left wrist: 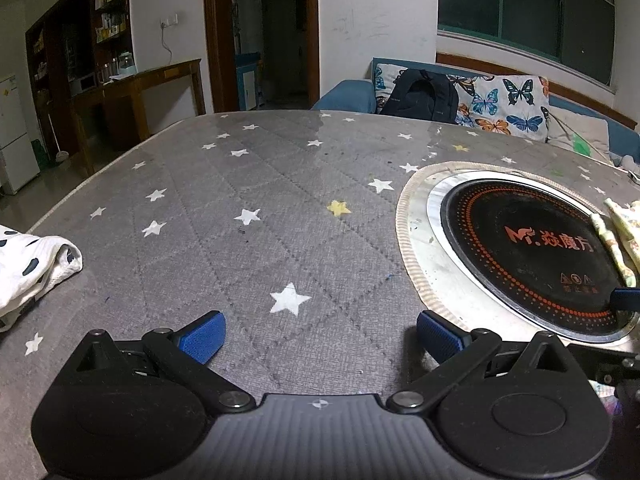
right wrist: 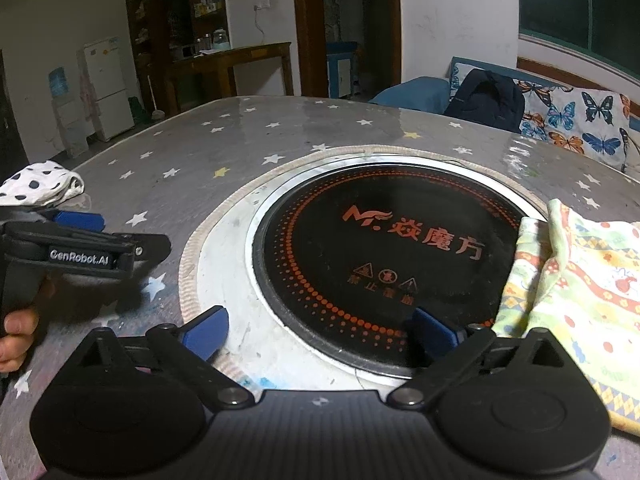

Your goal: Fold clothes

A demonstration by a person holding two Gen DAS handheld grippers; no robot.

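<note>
Two garments on table (left wrist: 280, 208), one each side of round black cooktop (right wrist: 380, 264): polka-dot white one (left wrist: 28, 264) far to its left, pastel patterned one (right wrist: 580, 296) draped over its right edge. Two grippers, both spread wide, gripping nothing: left gripper (left wrist: 320, 334) left of cooktop, right gripper (right wrist: 320, 330) over its near rim.

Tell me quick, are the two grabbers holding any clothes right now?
Left gripper: open, holding nothing, over the bare table.
Right gripper: open, holding nothing, over the round cooktop.
</note>
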